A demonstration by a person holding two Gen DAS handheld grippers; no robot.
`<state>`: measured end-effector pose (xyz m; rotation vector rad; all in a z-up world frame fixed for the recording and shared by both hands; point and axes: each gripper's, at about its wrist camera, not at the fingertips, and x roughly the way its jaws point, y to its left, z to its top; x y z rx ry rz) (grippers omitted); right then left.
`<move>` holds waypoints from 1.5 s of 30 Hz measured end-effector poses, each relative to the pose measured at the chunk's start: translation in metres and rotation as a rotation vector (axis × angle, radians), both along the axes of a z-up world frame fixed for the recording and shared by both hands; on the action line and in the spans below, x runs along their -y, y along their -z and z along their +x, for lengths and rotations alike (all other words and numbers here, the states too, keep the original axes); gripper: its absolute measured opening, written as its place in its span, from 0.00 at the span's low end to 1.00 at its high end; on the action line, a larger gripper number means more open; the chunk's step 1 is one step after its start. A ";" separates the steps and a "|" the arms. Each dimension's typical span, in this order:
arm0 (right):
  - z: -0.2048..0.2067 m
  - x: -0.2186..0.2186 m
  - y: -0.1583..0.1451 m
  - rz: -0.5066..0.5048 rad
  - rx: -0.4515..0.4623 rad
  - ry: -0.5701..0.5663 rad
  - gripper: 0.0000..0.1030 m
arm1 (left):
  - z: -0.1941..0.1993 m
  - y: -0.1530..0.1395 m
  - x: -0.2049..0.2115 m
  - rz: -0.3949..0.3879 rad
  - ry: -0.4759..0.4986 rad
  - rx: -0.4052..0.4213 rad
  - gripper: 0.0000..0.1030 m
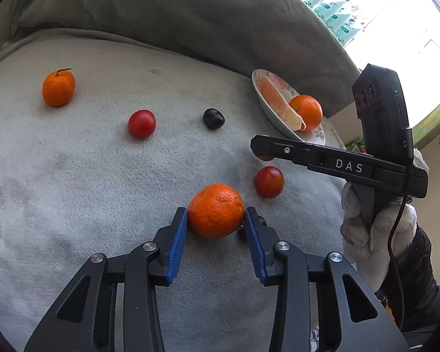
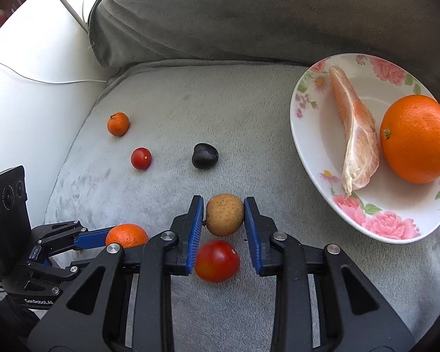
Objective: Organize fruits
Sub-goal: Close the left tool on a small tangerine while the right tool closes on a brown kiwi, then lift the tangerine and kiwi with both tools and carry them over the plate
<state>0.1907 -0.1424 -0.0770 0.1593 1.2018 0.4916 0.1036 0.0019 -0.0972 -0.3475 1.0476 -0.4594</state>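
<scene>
1. Fruits lie scattered on a grey blanket (image 2: pixel 249 111); a floral plate (image 2: pixel 314 158) at the right edge holds an orange (image 2: pixel 416 138) and a peeled citrus segment (image 2: pixel 356 135).
2. Left gripper (image 1: pixel 216 220): blue pads pressed against both sides of a mandarin (image 1: pixel 216 210) resting on the blanket.
3. Right gripper (image 2: pixel 223 220): clamped on a small brown fruit (image 2: pixel 224 214); a red tomato (image 2: pixel 217 261) lies just below, between its fingers.
4. Loose farther back: stemmed mandarin (image 1: pixel 58 88), second tomato (image 1: pixel 142 123), dark plum (image 1: pixel 213 118).
5. Gloved hand (image 1: pixel 375 228) holds the right gripper's handle.
</scene>
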 end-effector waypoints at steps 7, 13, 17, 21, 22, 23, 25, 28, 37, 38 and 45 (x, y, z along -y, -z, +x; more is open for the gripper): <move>-0.003 0.017 -0.017 0.027 0.041 0.032 0.28 | 0.002 -0.006 -0.002 -0.013 -0.009 0.017 0.36; -0.003 0.040 -0.034 0.032 0.085 0.078 0.28 | 0.007 -0.018 0.003 -0.017 -0.001 0.048 0.36; -0.001 0.058 -0.043 0.035 0.108 0.113 0.28 | 0.015 -0.027 0.012 -0.022 0.009 0.071 0.36; 0.004 0.076 -0.052 0.037 0.130 0.147 0.28 | 0.024 -0.037 0.023 -0.025 0.025 0.095 0.36; 0.005 0.080 -0.054 0.037 0.136 0.155 0.28 | 0.026 -0.040 0.026 -0.025 0.029 0.101 0.36; 0.006 0.084 -0.056 0.037 0.143 0.161 0.28 | 0.028 -0.042 0.028 -0.026 0.034 0.108 0.36; 0.008 0.092 -0.061 0.034 0.156 0.176 0.28 | 0.035 -0.047 0.033 -0.027 0.040 0.120 0.36; 0.010 0.103 -0.066 0.033 0.171 0.194 0.28 | 0.049 -0.055 0.046 -0.026 0.051 0.137 0.36; 0.011 0.128 -0.065 0.020 0.179 0.230 0.28 | 0.092 -0.070 0.079 -0.011 0.093 0.169 0.36; 0.010 0.129 -0.065 0.019 0.181 0.231 0.28 | 0.096 -0.070 0.083 -0.008 0.098 0.170 0.36; 0.005 0.137 -0.061 0.005 0.193 0.231 0.28 | 0.125 -0.067 0.111 0.010 0.123 0.154 0.36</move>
